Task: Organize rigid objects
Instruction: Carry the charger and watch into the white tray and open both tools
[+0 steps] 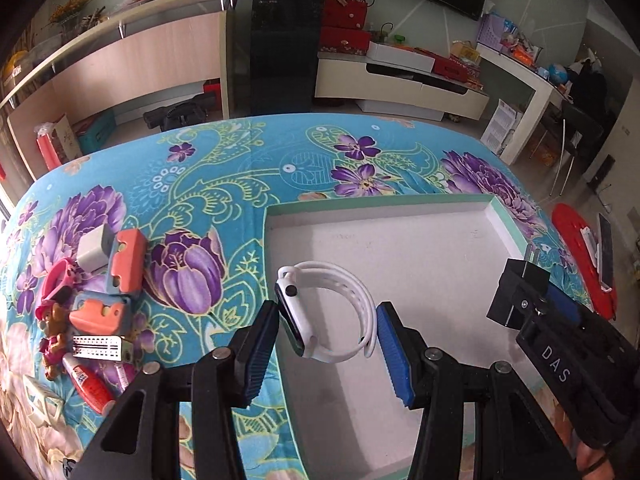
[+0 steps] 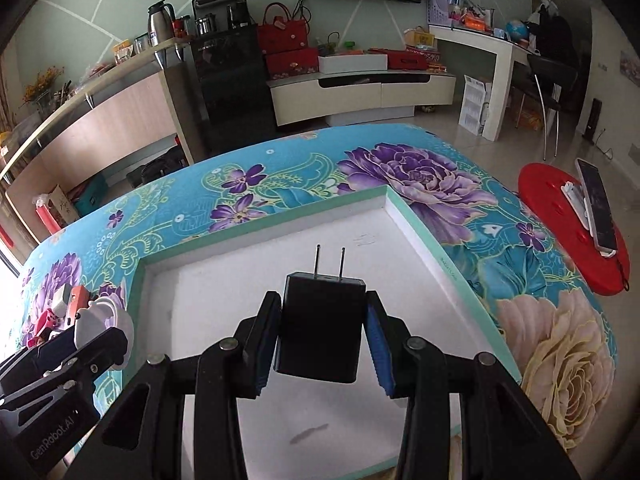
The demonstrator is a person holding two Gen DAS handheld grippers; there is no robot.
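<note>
My left gripper [image 1: 326, 344] is shut on a white smartwatch [image 1: 326, 310], its pads pressing the watch face and the strap, over the left edge of a shallow white tray with a mint rim [image 1: 400, 202]. My right gripper [image 2: 322, 340] is shut on a black plug charger [image 2: 320, 328], prongs pointing away, held above the tray floor [image 2: 248, 292]. The right gripper with the charger [image 1: 518, 294] also shows in the left wrist view at the tray's right side. The left gripper with the watch [image 2: 100, 320] shows at the left in the right wrist view.
A pile of small items lies left of the tray on the floral cloth: orange and blue cases [image 1: 128, 260], a white cube charger [image 1: 92, 252], a toy figure [image 1: 54, 328], a glue tube [image 1: 88, 384]. A red stool with a phone [image 2: 596, 208] stands to the right.
</note>
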